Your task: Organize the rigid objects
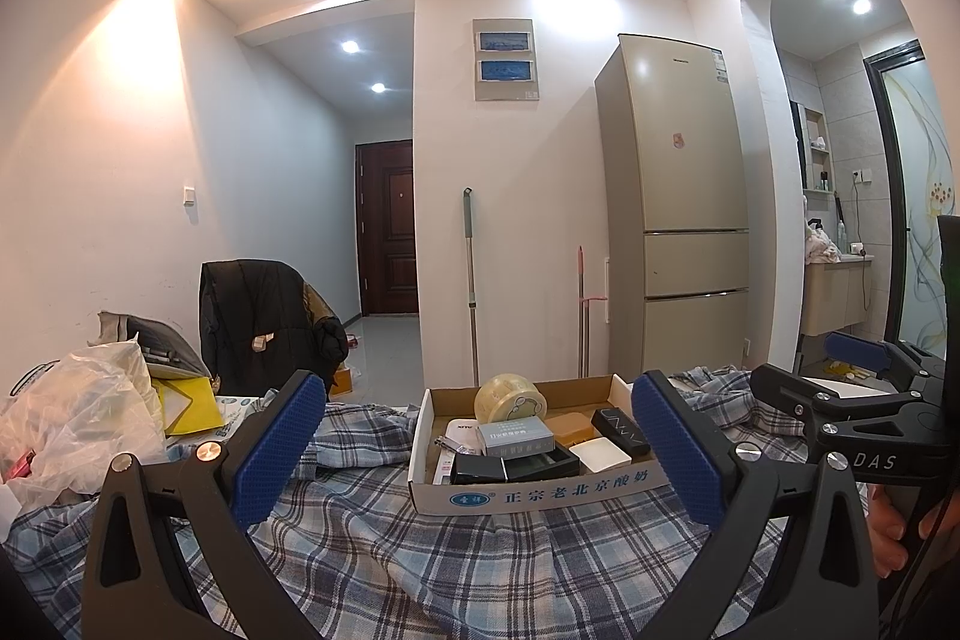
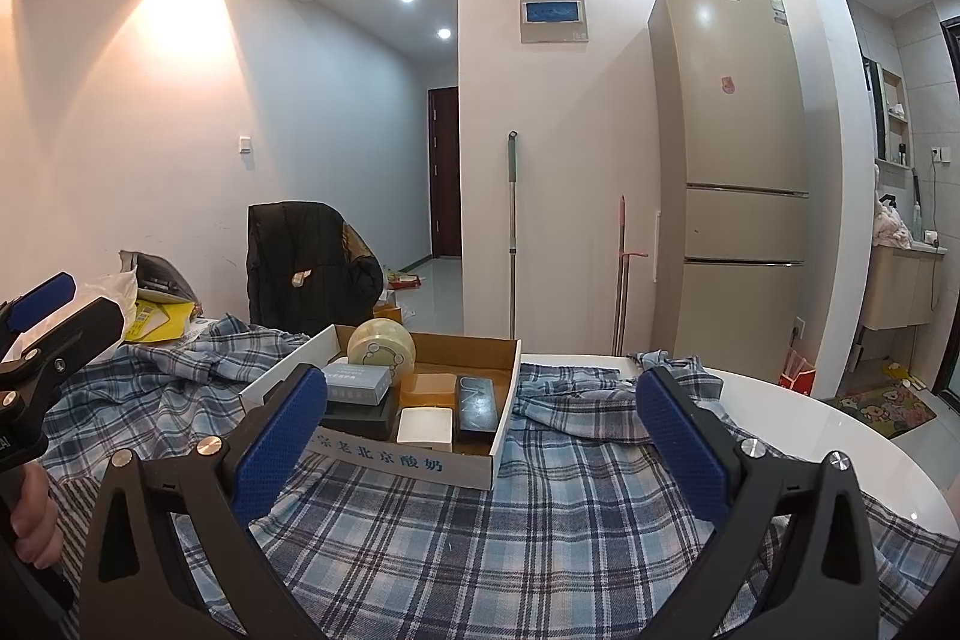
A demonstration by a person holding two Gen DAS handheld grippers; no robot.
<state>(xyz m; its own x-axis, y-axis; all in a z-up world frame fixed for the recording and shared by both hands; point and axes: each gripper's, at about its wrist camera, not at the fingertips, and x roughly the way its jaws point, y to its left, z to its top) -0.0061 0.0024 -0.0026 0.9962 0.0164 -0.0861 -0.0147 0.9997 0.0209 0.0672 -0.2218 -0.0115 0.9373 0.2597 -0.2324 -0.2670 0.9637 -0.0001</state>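
Both grippers (image 1: 480,451) (image 2: 480,439) wide, cardboard box (image 1: 606,484) w/ items

A shallow cardboard tray (image 1: 540,493), white outside with blue printing on its front wall and brown inside, is set on a blue plaid cloth. It is filled with small rigid objects. A translucent yellowish roll of tape (image 1: 509,397) is stood on edge at the back. A grey-blue printed box (image 1: 515,436) is laid before it, resting on a flat black box (image 1: 510,466). An amber block (image 1: 570,427) and a white block (image 1: 600,456) are placed beside these, with a black patterned case (image 1: 621,430) at the right end.
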